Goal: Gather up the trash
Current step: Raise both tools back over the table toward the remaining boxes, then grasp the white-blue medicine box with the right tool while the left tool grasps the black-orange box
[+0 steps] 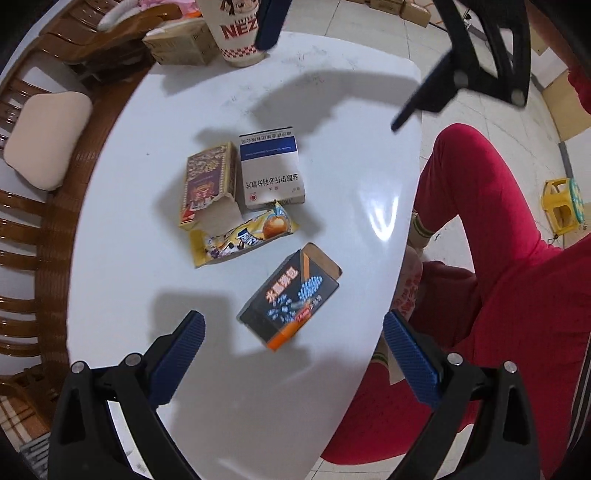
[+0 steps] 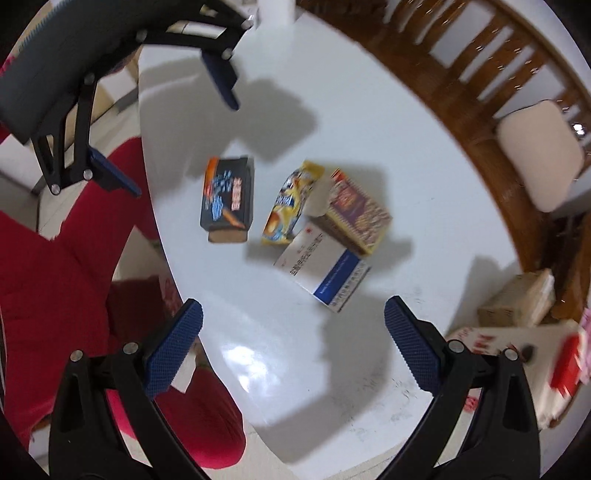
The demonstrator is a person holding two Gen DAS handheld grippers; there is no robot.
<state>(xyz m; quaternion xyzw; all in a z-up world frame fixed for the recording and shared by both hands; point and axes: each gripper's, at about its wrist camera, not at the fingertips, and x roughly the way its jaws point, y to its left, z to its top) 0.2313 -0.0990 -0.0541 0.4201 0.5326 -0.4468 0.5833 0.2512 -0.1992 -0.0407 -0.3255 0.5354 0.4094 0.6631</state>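
We are observing both tongs hovering above the white counter [image 1: 122, 258], each spread wide and gripping nothing: left tongs [image 1: 293, 345], right tongs [image 2: 293, 332]. Four trash items are lying mid-counter. The black box [image 1: 290, 295] is sitting apart, nearest the left tongs. The yellow wrapper [image 1: 243, 236] is lying partly under the gold box [image 1: 208, 181], which is touching the blue-and-white box [image 1: 271, 166] (flap torn open). A person's red-clad legs [image 1: 498, 258] are showing beside the counter.

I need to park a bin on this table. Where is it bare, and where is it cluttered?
Bare: the white table between the black box and the left gripper, plus the far stretch before the paper cup. Crowded: the centre, where gold box, medicine box and yellow wrapper touch.
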